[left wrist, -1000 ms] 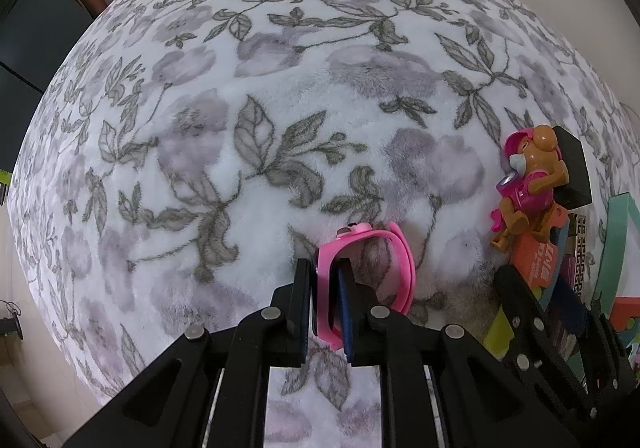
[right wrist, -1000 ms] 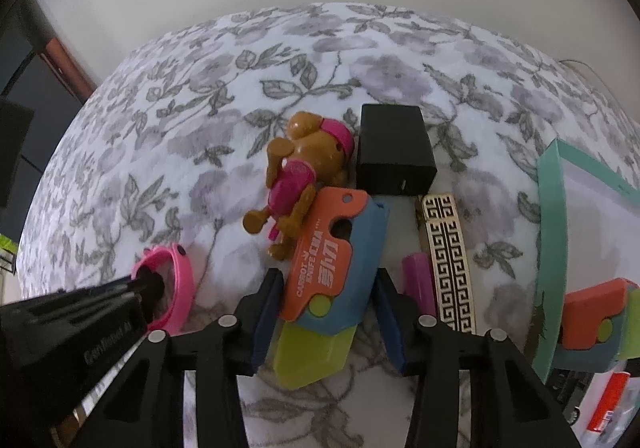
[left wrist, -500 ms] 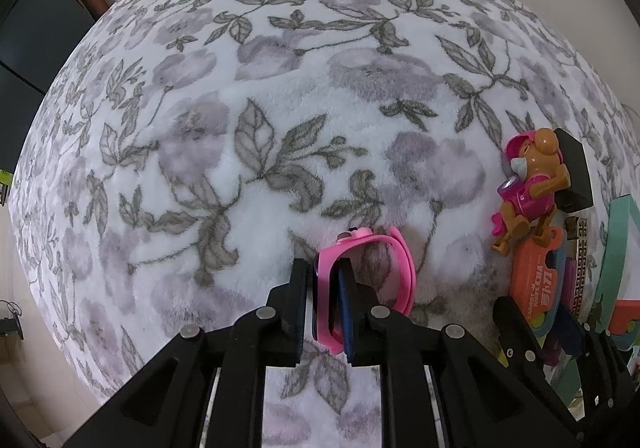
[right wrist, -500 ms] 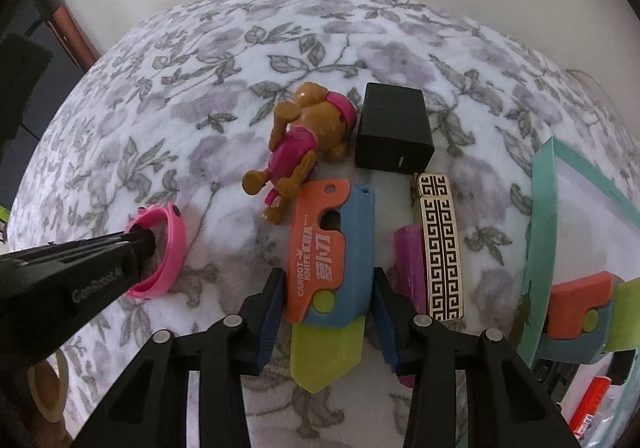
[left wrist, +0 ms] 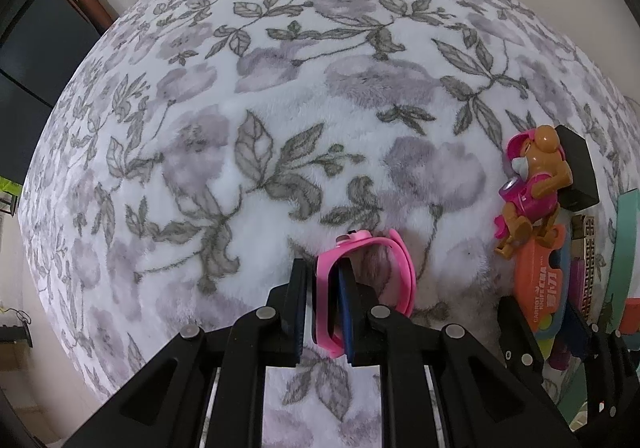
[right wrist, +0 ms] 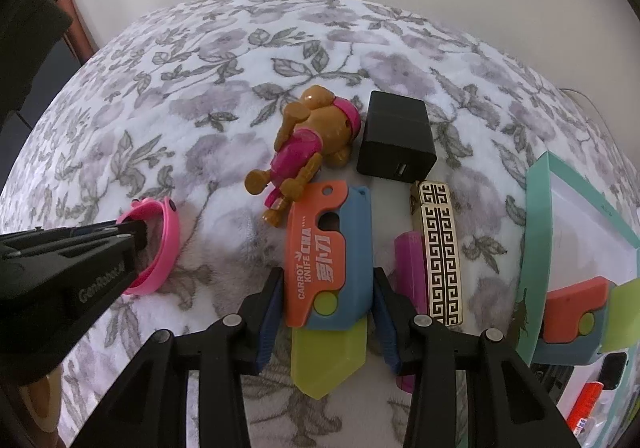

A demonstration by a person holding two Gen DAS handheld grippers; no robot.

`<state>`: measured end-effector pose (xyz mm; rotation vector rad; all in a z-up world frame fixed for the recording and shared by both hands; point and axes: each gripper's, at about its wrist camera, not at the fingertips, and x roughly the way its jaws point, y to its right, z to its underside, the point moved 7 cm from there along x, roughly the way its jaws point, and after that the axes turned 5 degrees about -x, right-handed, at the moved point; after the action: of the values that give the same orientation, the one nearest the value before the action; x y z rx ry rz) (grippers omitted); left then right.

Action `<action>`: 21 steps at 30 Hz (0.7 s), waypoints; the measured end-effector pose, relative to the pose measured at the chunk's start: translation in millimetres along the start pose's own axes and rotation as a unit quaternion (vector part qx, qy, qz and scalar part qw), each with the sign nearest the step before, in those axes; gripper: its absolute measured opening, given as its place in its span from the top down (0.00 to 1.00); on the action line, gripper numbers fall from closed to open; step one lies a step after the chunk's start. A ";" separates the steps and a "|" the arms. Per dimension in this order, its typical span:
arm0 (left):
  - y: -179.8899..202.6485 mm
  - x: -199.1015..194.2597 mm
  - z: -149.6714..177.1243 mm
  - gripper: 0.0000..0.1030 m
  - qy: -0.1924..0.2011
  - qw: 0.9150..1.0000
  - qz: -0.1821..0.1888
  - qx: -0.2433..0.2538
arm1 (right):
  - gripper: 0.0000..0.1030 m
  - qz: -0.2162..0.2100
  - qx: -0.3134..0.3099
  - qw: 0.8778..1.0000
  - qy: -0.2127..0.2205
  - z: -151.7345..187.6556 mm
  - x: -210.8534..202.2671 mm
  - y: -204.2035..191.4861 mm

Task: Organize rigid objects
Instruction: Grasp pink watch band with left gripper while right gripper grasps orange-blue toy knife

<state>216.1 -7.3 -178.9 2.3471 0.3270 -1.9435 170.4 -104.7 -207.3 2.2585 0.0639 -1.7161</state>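
My left gripper (left wrist: 323, 280) is shut on the near side of a pink wristband (left wrist: 394, 272), which rests on the floral blanket; it also shows in the right wrist view (right wrist: 160, 244). My right gripper (right wrist: 326, 288) is shut on an orange-and-blue toy carrot knife (right wrist: 330, 256) with a lime blade, lying flat on the blanket. A brown toy dog in pink (right wrist: 308, 140) lies just beyond the knife. The knife (left wrist: 540, 288) and the dog (left wrist: 532, 188) also show at the right of the left wrist view.
A black charger block (right wrist: 396, 140), a gold patterned lighter (right wrist: 440, 252) and a purple bar (right wrist: 408, 260) lie right of the knife. A teal-rimmed tray (right wrist: 538, 232) at the right holds a second carrot knife (right wrist: 576, 308). The floral blanket (left wrist: 260, 108) stretches left.
My right gripper has drawn back and lifted a little, with the knife still between its fingers. My left gripper stays shut on the wristband in the same place.
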 end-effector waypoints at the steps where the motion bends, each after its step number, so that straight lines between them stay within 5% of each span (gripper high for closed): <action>1: 0.0 0.0 -0.1 0.87 -0.001 1.000 0.003 -0.001 | 0.57 0.000 0.002 1.000 -0.001 -0.3 0.1 0.2; 10: -6.6 -13.7 -5.1 0.88 0.003 1.000 0.015 -0.001 | 0.57 -0.032 0.024 0.999 -0.010 -4.0 -2.6 3.6; 21: -26.3 -67.2 -23.2 0.88 0.057 0.997 0.036 -0.024 | 0.59 -0.061 0.028 0.998 0.006 -17.5 -22.3 4.6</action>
<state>221.1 15.1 -106.7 2.4098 0.2881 -1.7538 181.4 -101.1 -181.0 2.3505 0.1608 -1.7850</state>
